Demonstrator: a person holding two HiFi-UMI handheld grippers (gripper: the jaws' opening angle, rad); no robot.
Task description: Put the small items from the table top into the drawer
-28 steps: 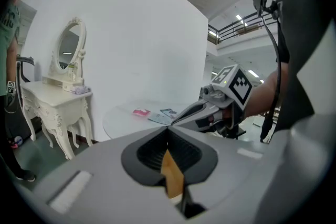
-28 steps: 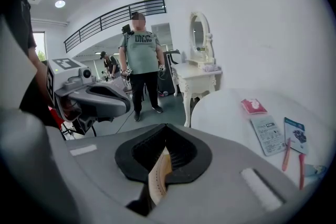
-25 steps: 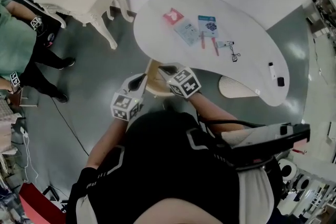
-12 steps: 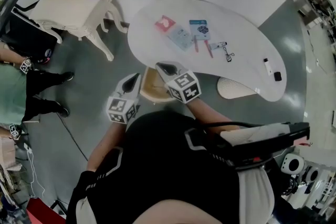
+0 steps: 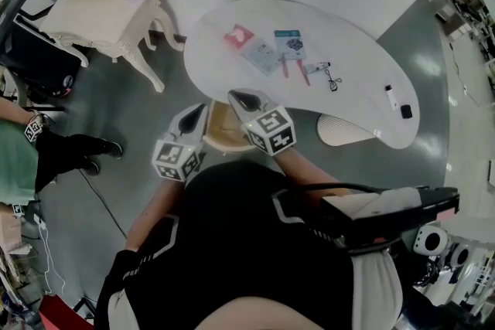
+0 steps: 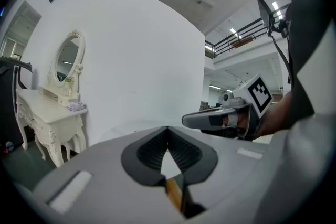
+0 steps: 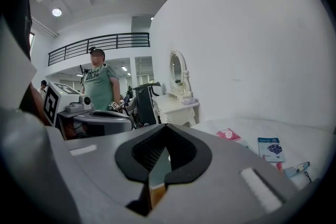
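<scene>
My left gripper (image 5: 201,110) and right gripper (image 5: 235,96): jaws were closed, both empty. Tan shape (image 5: 220,122) under the table (image 5: 363,81) edge was half hidden behind them; I couldn't identify it.

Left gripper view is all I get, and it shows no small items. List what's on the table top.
Observer: The head view shows a red packet, a blue card and an eyelash curler on the white table.
Operator: Give me the table's other end too.
Observer: A small white item and a small black item lie there, apart from the rest.
Operator: Report the right hand-held gripper's jaws.
Observer: In its own view, the right hand-held gripper has its jaws together with nothing between them.
</scene>
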